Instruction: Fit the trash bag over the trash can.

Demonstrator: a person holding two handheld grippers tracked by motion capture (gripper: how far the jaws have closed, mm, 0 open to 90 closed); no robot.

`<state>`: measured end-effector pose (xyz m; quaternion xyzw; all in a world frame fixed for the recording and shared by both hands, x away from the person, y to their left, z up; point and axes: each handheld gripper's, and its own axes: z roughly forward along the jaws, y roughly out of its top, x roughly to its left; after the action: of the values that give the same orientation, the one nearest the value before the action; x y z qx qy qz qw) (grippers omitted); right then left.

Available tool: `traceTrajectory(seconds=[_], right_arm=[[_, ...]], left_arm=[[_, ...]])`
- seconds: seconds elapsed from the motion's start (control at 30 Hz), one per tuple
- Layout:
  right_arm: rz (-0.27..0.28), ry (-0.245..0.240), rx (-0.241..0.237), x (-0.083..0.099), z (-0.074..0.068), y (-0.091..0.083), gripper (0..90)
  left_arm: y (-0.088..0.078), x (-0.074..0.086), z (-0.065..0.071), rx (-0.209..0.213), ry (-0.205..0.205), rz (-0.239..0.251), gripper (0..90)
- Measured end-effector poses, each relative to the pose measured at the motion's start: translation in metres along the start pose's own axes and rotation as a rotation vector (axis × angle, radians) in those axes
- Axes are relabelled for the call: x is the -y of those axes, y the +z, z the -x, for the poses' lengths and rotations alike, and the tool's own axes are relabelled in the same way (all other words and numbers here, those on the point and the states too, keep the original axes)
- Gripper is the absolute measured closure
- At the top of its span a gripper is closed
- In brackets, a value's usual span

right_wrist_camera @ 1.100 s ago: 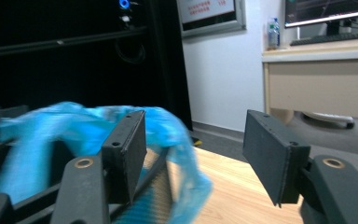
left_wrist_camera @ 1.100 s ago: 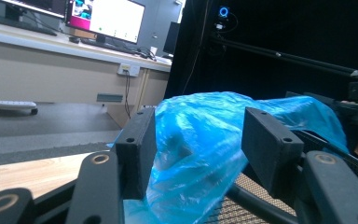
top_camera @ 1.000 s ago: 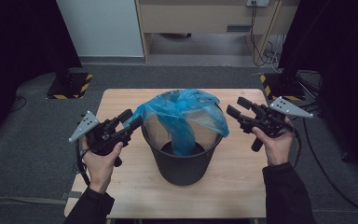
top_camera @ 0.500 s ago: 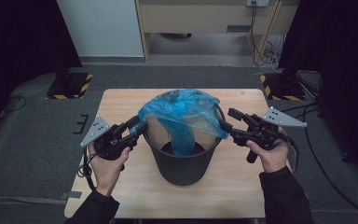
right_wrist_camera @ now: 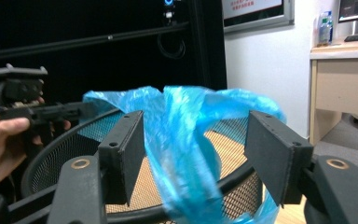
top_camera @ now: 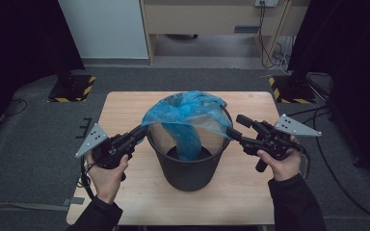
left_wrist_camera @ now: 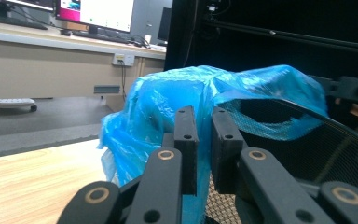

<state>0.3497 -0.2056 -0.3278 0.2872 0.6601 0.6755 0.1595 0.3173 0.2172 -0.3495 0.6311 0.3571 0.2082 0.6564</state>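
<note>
A black mesh wastebasket (top_camera: 188, 166) stands in the middle of a pale wooden table (top_camera: 125, 110), at the centre of the high view. A thin blue plastic bag (top_camera: 185, 115) is draped over its rim and sags down inside, apparently being fitted as a liner.

A person's hands come in from the bottom edge, one on each side of the basket, so the film can be pulled outward from both sides. At centre left, the left gripper (top_camera: 142, 131) meets the rim where the bag hangs over it. Its jaws have just been closing and now stand nearly pressed together; in the left gripper view blue film lies right behind and below them, but whether they actually pinch it is hard to tell.

At centre right, the right gripper (top_camera: 236, 126) points at the opposite rim with its jaws spread. In the right gripper view a fold of the bag hangs in the gap between them, untouched.

Behind the table, in the upper part of the high view, are a grey floor, a wooden cabinet (top_camera: 212, 17) and loose cables (top_camera: 274, 53). Nothing on the tabletop blocks either hand.
</note>
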Motion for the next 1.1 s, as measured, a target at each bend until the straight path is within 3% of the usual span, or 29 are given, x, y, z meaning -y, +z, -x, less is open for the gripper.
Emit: traceTrajectory(seconds=[0.2,0.3,0.43,0.6,0.77,0.97,1.1], right_arm=[[-0.059,-0.041,-0.001,0.009,-0.002,0.003,78.9],[-0.070,-0.038,-0.016,0.010,-0.002,-0.002,88.7],[-0.078,-0.042,-0.033,0.010,-0.004,-0.006,90.0],[-0.074,-0.038,-0.048,0.012,-0.007,-0.014,90.0],[-0.116,-0.027,-0.047,0.017,-0.007,-0.021,90.0],[-0.153,-0.006,-0.061,0.025,-0.004,-0.020,90.0],[-0.194,-0.008,-0.068,0.028,-0.003,-0.020,90.0]], left_arm=[[-0.010,0.005,0.007,0.026,-0.008,-0.011,84.5],[-0.012,0.011,0.012,0.042,-0.002,-0.035,84.8],[-0.015,0.021,0.018,0.058,0.019,-0.081,89.0],[-0.013,0.031,0.021,0.096,0.009,-0.085,89.5],[-0.008,0.039,0.027,0.116,0.034,-0.098,89.4],[-0.007,0.045,0.028,0.125,0.020,-0.096,89.7],[-0.008,0.050,0.033,0.129,0.032,-0.101,89.6]])
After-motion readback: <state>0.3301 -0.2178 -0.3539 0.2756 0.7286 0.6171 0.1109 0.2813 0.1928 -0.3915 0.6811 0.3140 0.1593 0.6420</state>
